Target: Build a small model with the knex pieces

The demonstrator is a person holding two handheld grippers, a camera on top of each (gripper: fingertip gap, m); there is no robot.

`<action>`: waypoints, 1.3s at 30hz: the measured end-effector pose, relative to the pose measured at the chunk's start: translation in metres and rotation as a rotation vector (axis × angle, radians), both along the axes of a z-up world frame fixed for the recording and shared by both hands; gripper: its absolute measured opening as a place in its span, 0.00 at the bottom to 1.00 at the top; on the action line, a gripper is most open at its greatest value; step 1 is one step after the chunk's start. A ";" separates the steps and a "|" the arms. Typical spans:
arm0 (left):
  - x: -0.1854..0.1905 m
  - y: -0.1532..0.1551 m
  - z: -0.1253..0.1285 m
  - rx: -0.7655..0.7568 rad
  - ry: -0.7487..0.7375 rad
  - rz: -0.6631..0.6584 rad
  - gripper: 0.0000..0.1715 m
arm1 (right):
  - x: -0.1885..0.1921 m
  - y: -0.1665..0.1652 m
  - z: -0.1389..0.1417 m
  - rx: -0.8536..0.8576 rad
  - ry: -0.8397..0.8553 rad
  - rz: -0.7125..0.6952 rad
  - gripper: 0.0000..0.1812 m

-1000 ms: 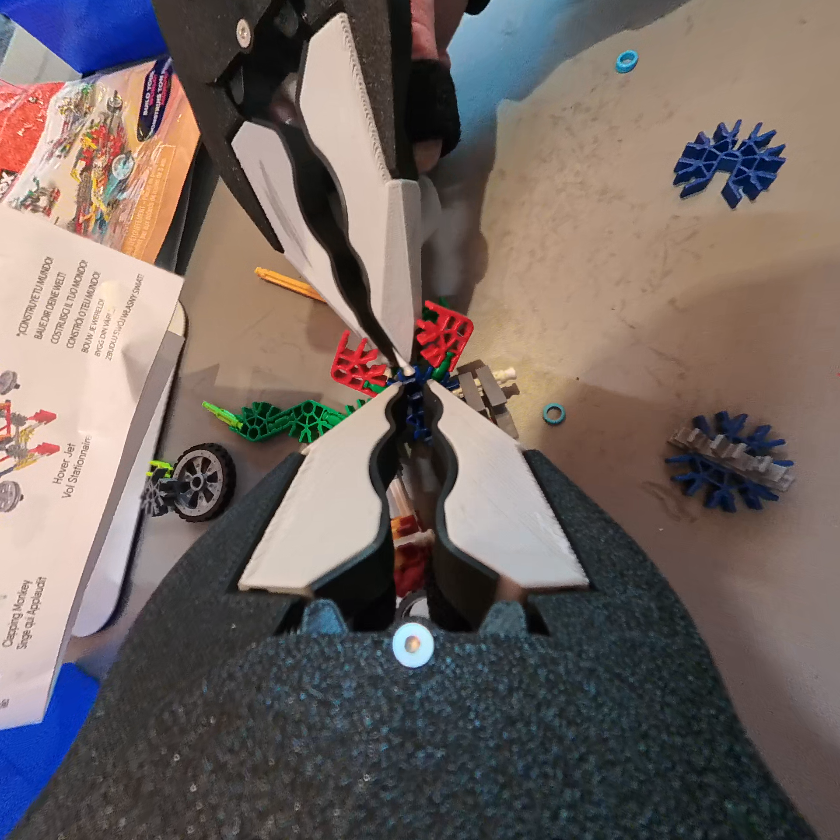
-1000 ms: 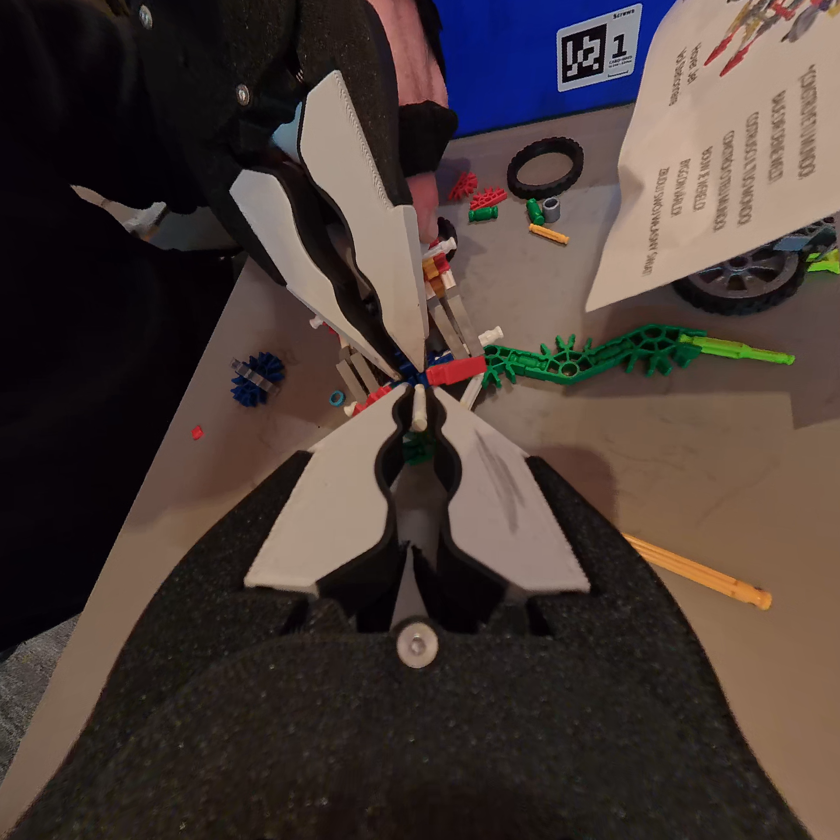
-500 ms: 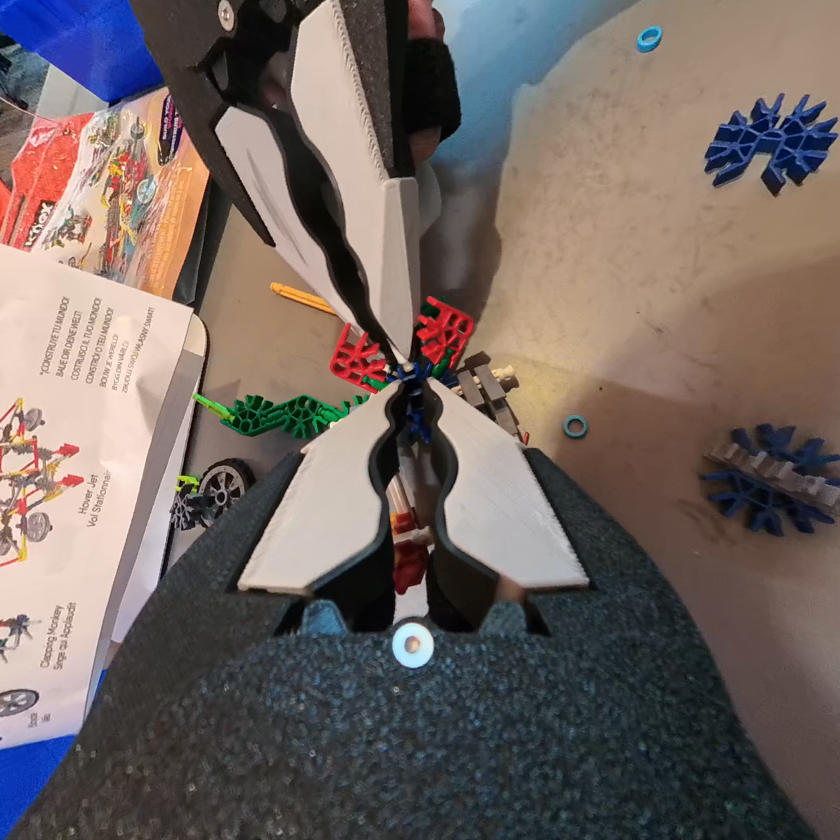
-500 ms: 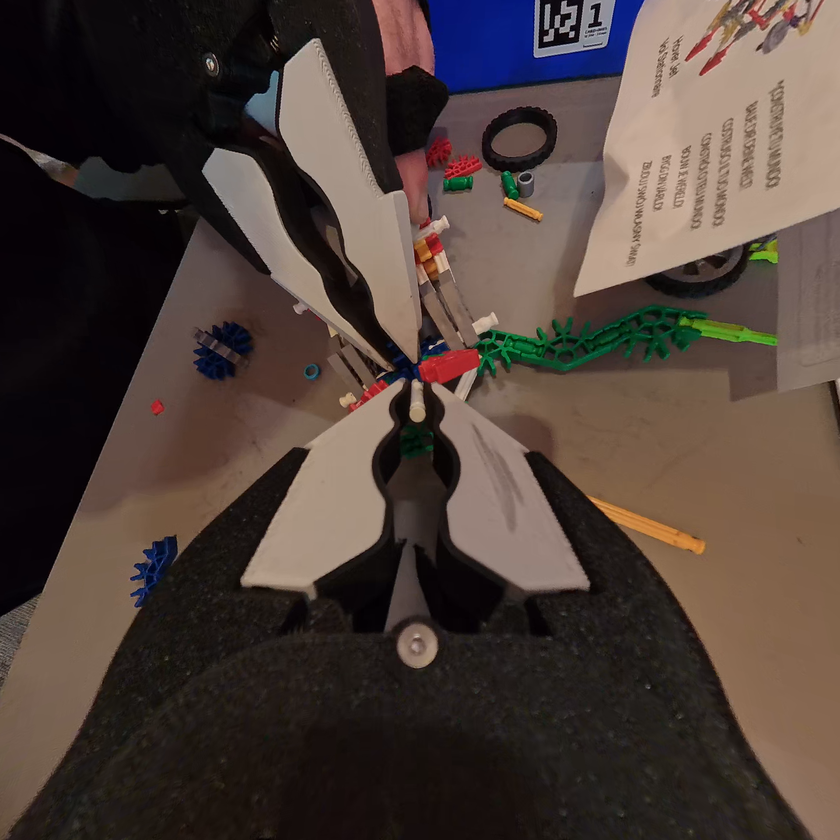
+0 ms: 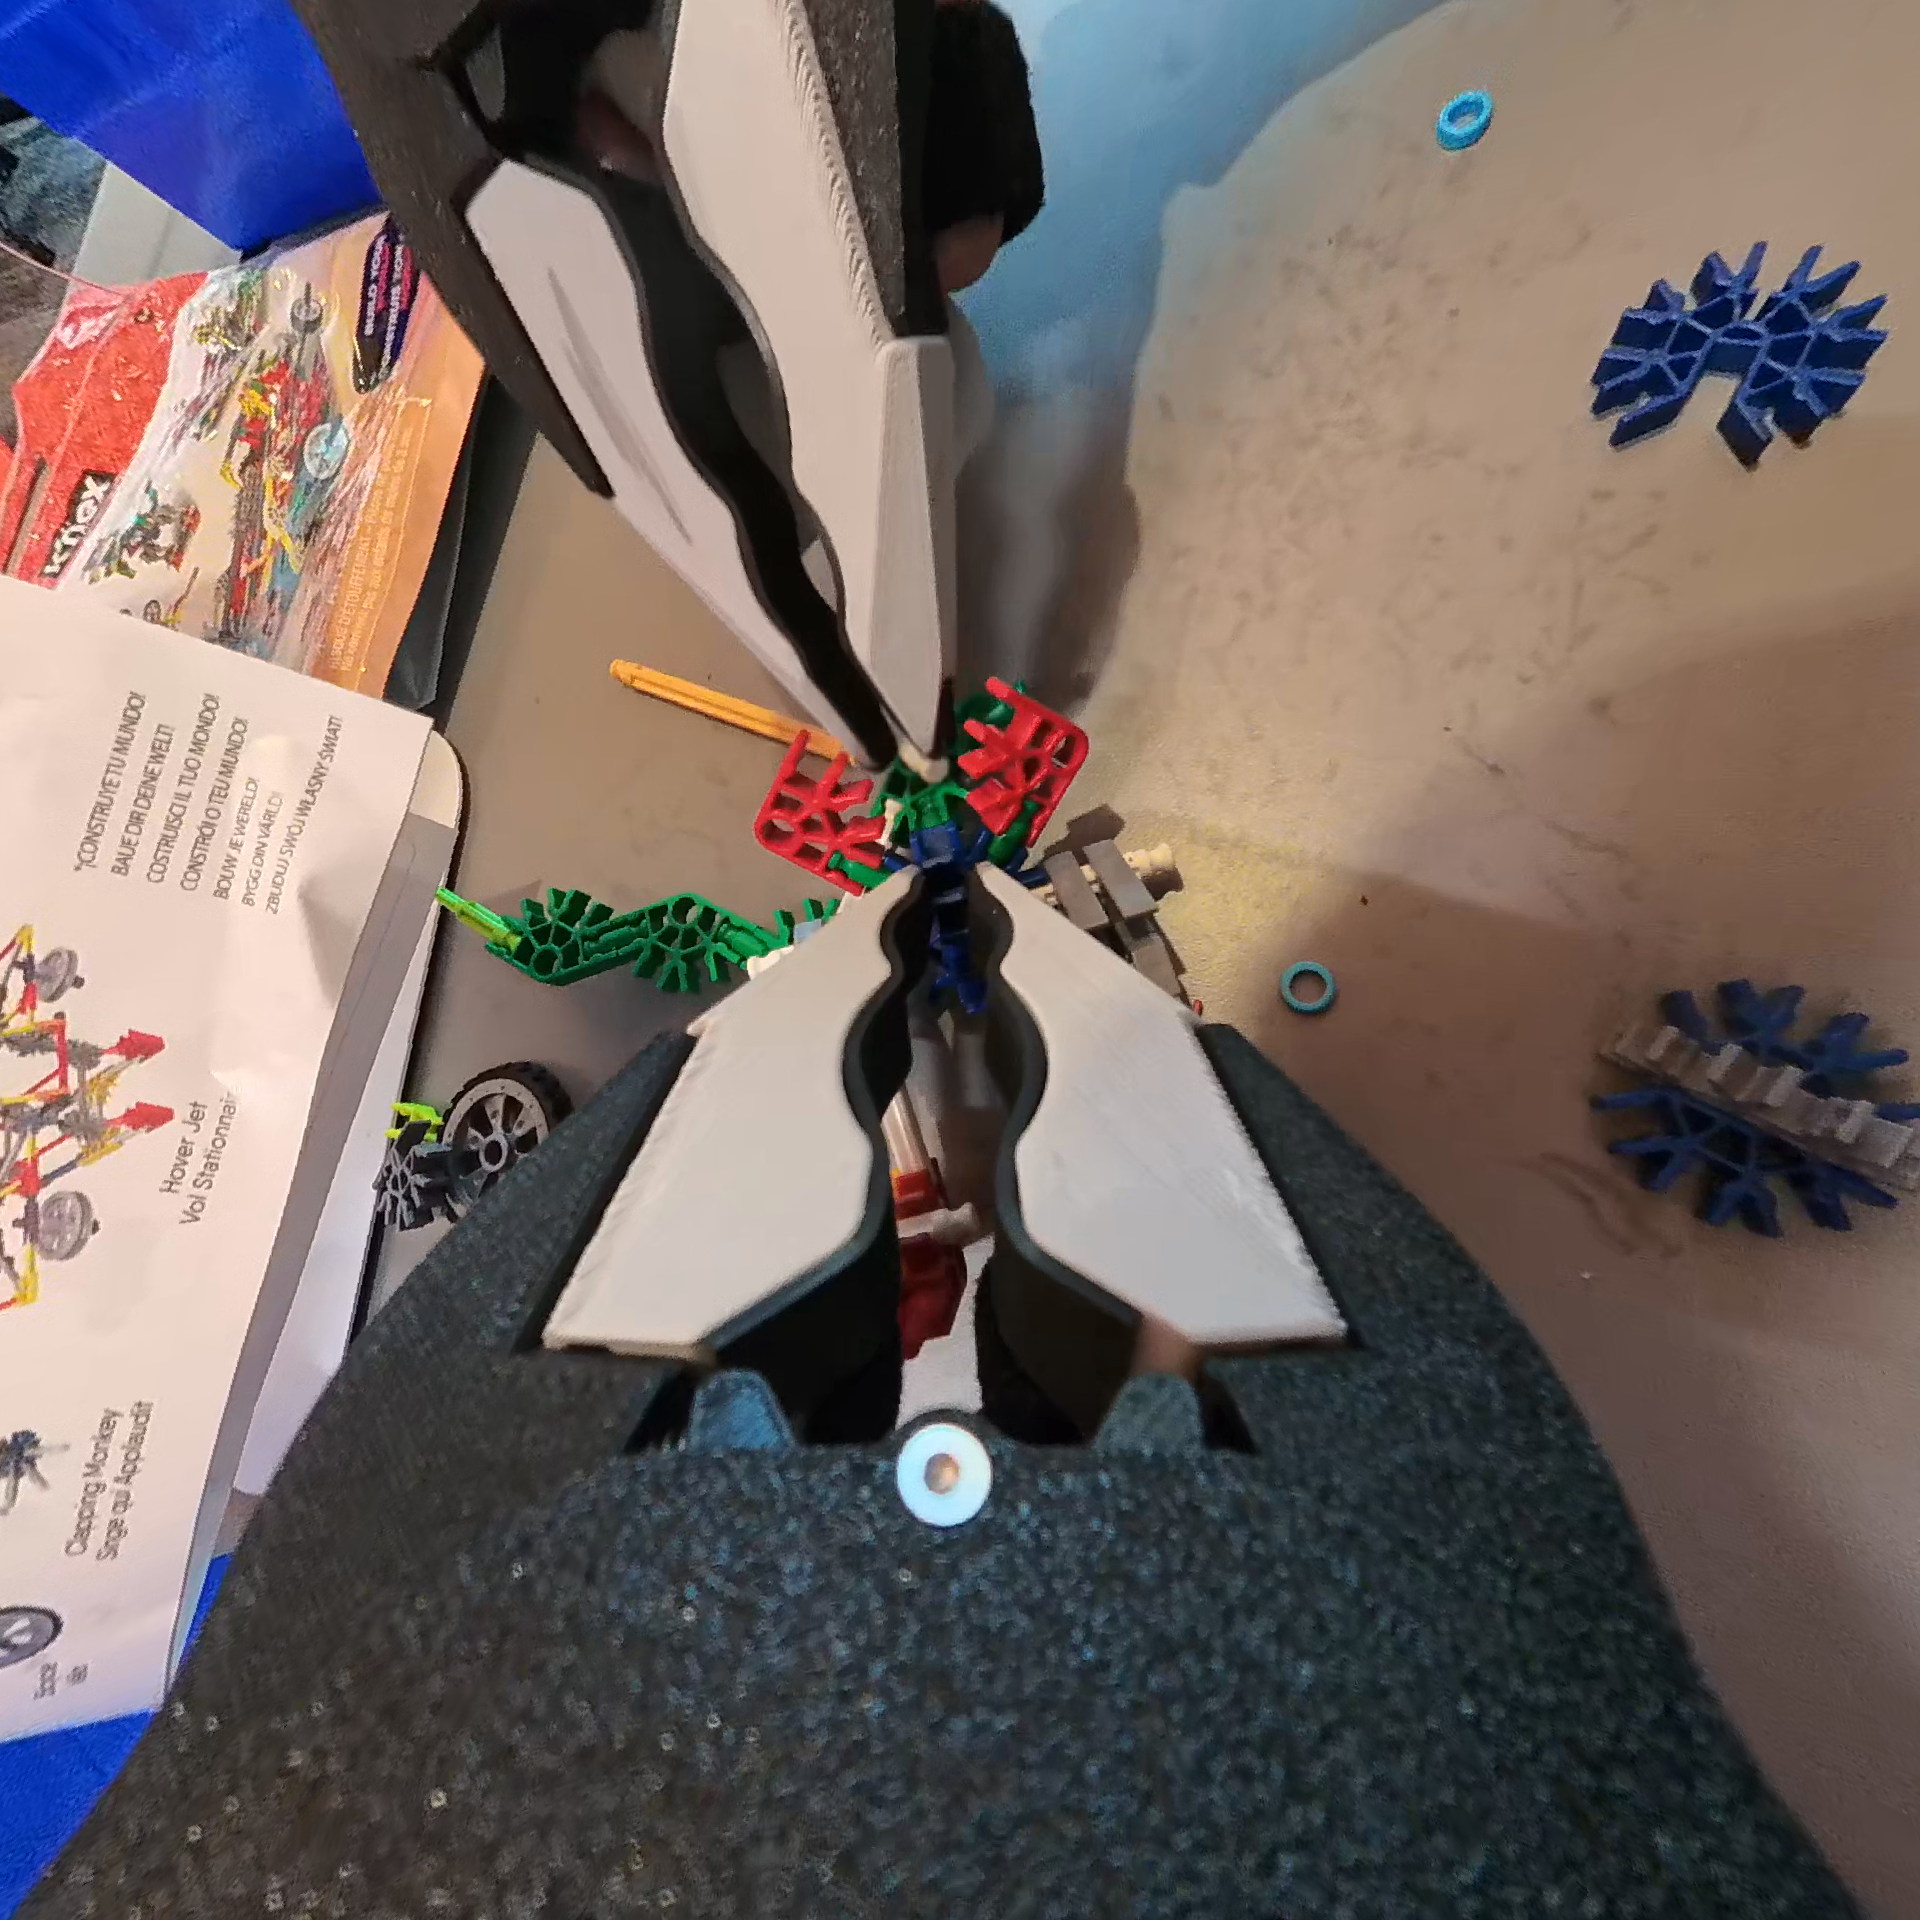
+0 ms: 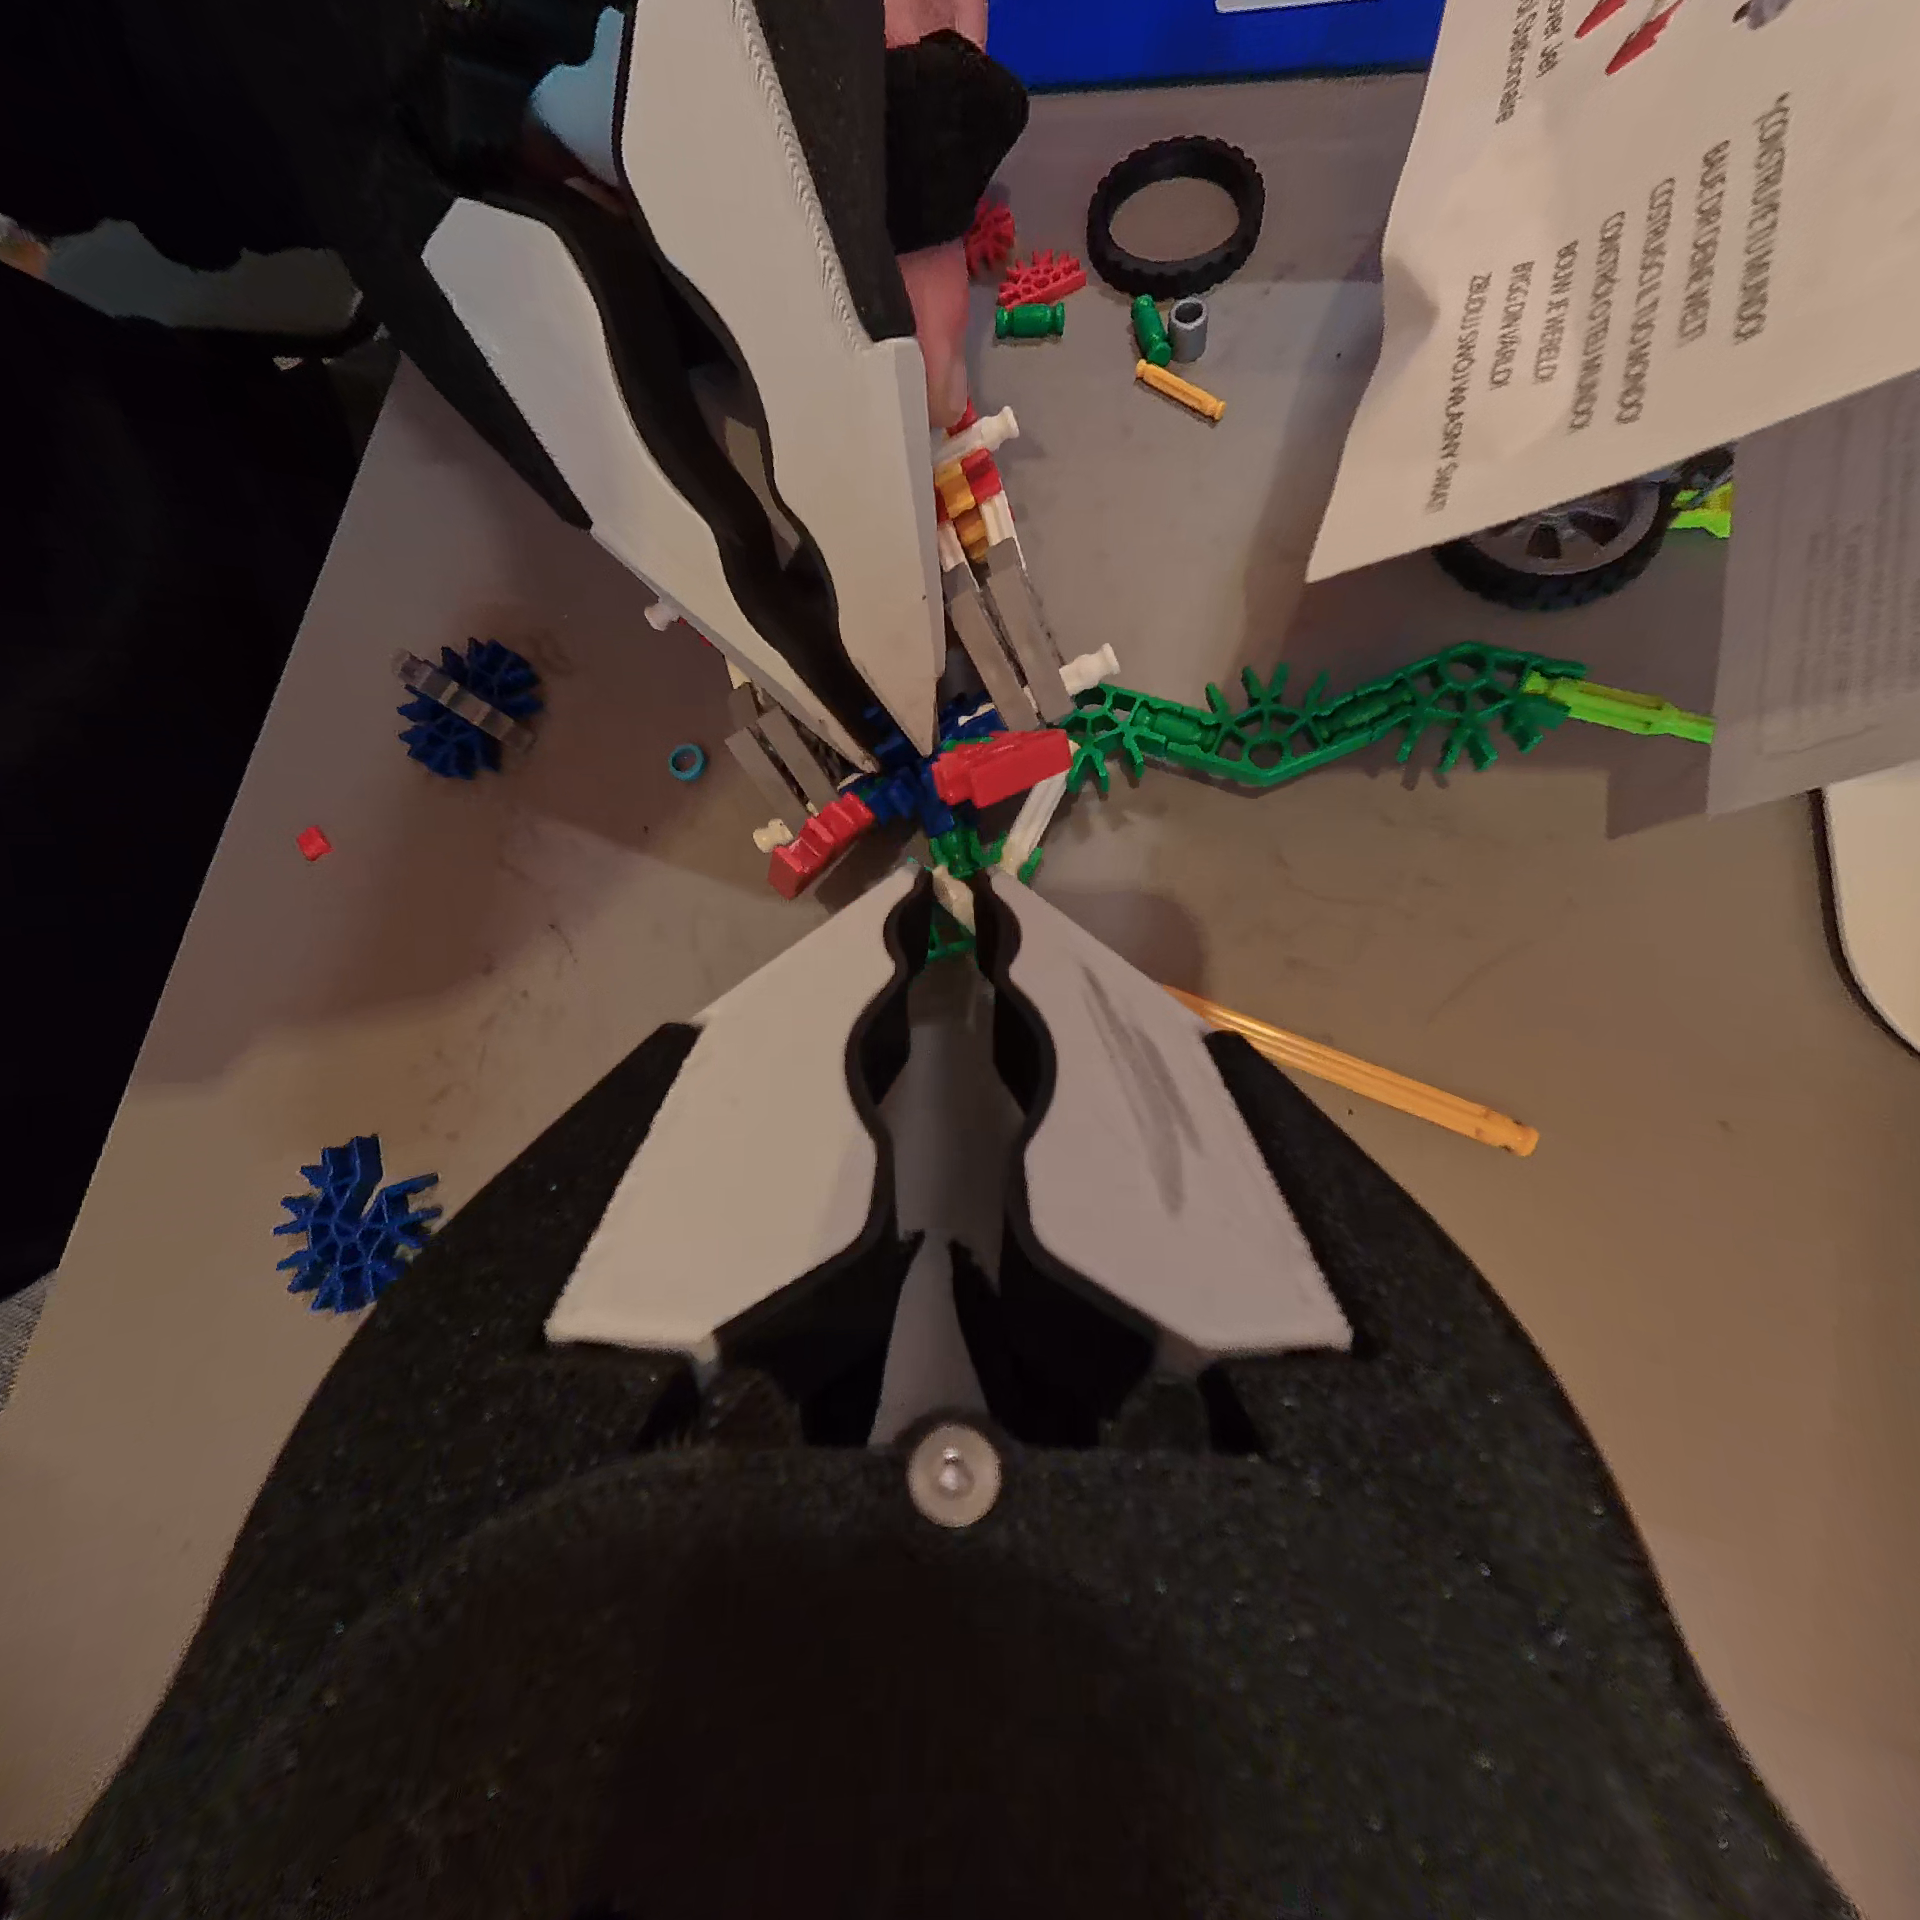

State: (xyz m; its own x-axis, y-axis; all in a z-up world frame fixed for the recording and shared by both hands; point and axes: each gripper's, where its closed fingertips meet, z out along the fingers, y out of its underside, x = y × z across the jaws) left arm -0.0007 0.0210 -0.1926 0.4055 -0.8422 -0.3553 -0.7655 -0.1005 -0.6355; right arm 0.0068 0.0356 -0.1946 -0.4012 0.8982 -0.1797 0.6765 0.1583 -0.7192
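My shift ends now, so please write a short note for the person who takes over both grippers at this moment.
Left gripper: shut on the blue connector at the middle of the small model.
Right gripper: opposite it, shut on a white rod of the same model.
On the table: green connector chain next to the model, yellow rod lying loose.

Hobby or test bench for a plastic construction toy

A scuffed grey-beige tabletop (image 5: pixel 1455 623) is strewn with snap-together parts: blue snowflake-shaped connectors (image 5: pixel 1745 348) at the right of the frame, a green chain of linked connectors (image 6: pixel 1320 717), a loose black rubber tyre (image 6: pixel 1174 213); a white printed instruction sheet (image 5: pixel 156 1039) at left, a red toy box (image 5: pixel 208 436) and a blue bin (image 5: pixel 156 104) at upper left.
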 end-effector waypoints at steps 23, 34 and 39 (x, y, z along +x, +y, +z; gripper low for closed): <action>0.000 0.000 0.000 -0.033 -0.011 0.003 0.03 | 0.058 0.054 -0.015 0.199 -0.214 -0.090 0.16; 0.001 0.001 -0.001 -0.038 -0.005 0.004 0.03 | 0.076 0.067 -0.025 0.309 -0.366 -0.132 0.05; 0.001 0.001 -0.001 -0.039 -0.001 0.005 0.03 | 0.074 0.063 -0.022 0.317 -0.334 -0.091 0.03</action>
